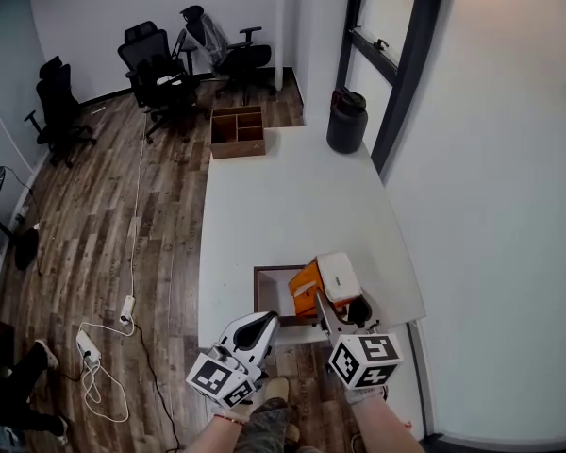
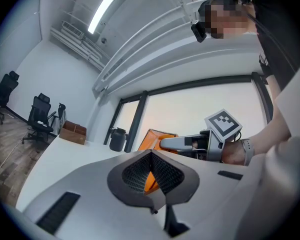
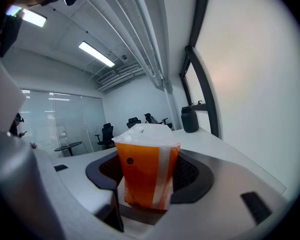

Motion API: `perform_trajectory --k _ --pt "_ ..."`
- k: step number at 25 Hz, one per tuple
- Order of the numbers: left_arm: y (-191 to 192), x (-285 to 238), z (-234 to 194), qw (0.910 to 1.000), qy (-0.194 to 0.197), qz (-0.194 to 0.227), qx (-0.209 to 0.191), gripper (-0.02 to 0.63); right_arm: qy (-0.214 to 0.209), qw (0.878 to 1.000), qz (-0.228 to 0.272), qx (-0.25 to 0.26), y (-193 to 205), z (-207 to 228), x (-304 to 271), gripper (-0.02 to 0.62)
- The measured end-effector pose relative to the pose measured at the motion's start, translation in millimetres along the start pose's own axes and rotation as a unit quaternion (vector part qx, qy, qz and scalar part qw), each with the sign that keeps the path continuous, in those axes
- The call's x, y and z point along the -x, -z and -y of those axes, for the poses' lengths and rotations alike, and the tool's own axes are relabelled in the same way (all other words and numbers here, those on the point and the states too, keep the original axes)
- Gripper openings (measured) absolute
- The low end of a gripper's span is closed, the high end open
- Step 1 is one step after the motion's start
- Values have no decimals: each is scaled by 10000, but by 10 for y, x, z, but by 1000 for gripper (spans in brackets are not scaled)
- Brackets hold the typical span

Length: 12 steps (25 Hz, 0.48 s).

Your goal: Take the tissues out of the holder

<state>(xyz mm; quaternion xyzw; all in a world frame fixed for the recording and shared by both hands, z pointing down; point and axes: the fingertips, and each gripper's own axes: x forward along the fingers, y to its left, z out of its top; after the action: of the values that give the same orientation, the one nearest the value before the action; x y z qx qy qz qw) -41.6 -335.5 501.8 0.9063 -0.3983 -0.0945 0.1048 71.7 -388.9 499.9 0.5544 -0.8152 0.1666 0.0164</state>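
Observation:
An orange tissue pack (image 1: 311, 293) with a white top is lifted over the near end of the white table (image 1: 283, 206). My right gripper (image 1: 325, 298) is shut on it, and in the right gripper view the pack (image 3: 145, 174) stands upright between the pads. The dark brown holder (image 1: 257, 291) lies flat just left of the pack. My left gripper (image 1: 264, 321) hovers at the holder's near edge, its jaws shut with nothing between them. Past its fingertips in the left gripper view I see the pack (image 2: 152, 136) and the right gripper (image 2: 182, 143).
A compartmented cardboard box (image 1: 238, 132) sits at the table's far end, with a black bin (image 1: 347, 121) beside the window frame. Office chairs (image 1: 160, 69) stand at the back. A power strip and cable (image 1: 87, 347) lie on the wooden floor at left.

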Motion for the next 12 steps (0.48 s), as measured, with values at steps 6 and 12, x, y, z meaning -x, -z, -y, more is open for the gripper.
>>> perform_trajectory --k 6,12 --pt "-209 -43 84 9998 115 129 -125 5 -61 9998 207 18 -207 -65 133 261" --pt "-346 -48 184 9994 186 216 -173 5 -122 9992 376 62 -388 -133 293 261"
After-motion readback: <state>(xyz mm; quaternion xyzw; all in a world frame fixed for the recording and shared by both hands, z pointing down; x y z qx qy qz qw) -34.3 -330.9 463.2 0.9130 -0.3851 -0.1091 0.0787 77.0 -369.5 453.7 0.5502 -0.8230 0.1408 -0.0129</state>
